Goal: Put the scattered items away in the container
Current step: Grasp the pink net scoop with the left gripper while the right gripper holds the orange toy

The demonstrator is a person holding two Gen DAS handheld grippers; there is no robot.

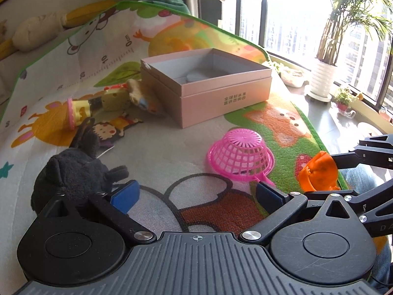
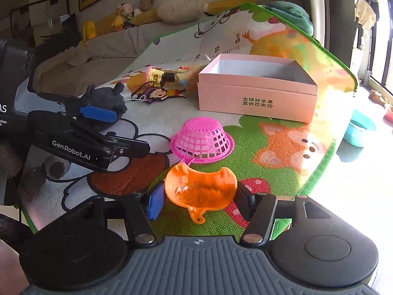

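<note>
An open pink box stands on the play mat. An upturned pink mesh basket lies in front of it. My right gripper is shut on an orange plastic toy, which also shows in the left wrist view, just above the mat. My left gripper is open and empty, with a black plush toy beside its left finger. A yellow and pink toy, a yellow toy, a plush figure and a flat cartoon girl figure lie left of the box.
The colourful play mat covers the surface; its green edge drops off on the right. Potted plants stand by the window. A turquoise bowl sits on the floor. Cushions and soft toys line the far side.
</note>
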